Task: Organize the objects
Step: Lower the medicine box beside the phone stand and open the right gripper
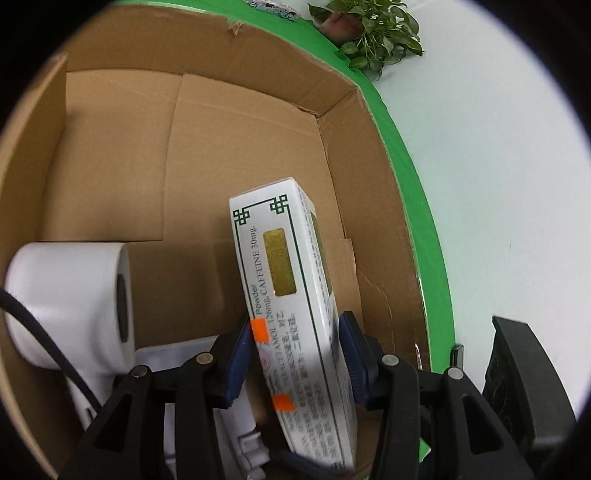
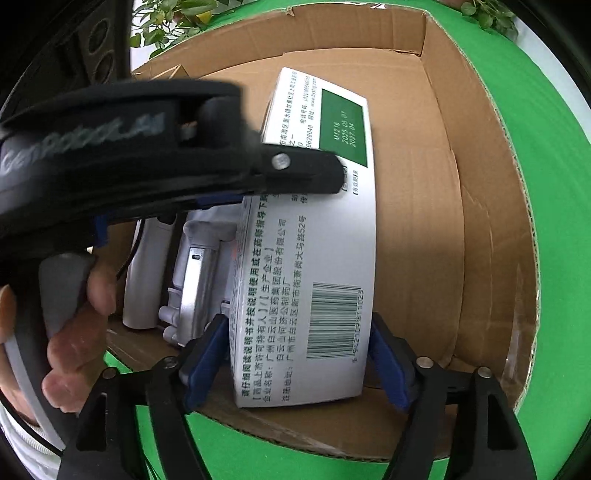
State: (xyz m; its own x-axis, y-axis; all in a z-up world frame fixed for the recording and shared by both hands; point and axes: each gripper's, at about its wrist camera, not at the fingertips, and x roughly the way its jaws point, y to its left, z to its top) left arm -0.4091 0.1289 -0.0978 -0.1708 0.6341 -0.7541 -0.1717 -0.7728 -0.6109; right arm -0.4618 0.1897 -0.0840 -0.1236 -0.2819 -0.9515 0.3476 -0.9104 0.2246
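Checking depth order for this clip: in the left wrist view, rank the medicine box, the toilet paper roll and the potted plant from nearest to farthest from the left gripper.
1. Medicine box: between the pads of the left gripper, standing on edge in the cardboard box.
2. Toilet paper roll: left of the gripper, on its side in the carton.
3. Potted plant: top right, outside the carton.

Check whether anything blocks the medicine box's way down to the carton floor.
Nothing visible does. The medicine box, held by the left gripper, hangs over bare carton floor. The paper roll and white appliance lie beside it, not underneath, as far as shown.
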